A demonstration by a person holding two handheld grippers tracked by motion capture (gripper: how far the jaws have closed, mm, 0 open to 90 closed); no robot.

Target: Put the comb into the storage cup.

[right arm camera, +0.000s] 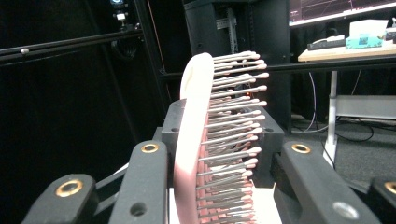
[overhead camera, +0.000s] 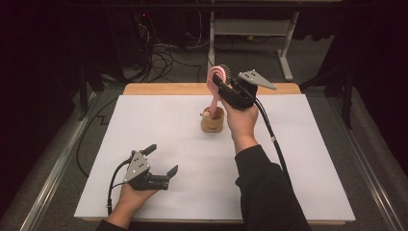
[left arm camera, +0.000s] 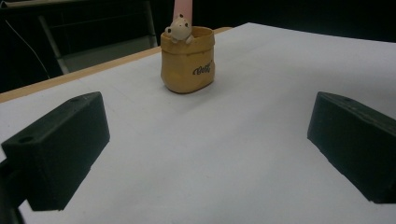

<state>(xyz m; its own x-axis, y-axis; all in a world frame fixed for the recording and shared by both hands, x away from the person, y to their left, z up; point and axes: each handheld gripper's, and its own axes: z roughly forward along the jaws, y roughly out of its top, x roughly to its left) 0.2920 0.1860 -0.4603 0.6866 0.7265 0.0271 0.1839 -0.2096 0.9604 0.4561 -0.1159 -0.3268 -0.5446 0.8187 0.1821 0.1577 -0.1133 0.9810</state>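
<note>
A wooden table (overhead camera: 183, 89) carries a large white sheet (overhead camera: 192, 163) that covers nearly all of its top, leaving a strip of wood bare along the far edge. A small tan holder (overhead camera: 212, 122) stands on the sheet, toward the far middle.

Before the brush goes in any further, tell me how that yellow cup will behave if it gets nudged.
The yellow cup looks short with a broad base, so it would probably slide on the white table cover rather than tip. The pink hairbrush, leaning from the right tool, could lever its rim. It looks ceramic, so possibly fragile.
</note>
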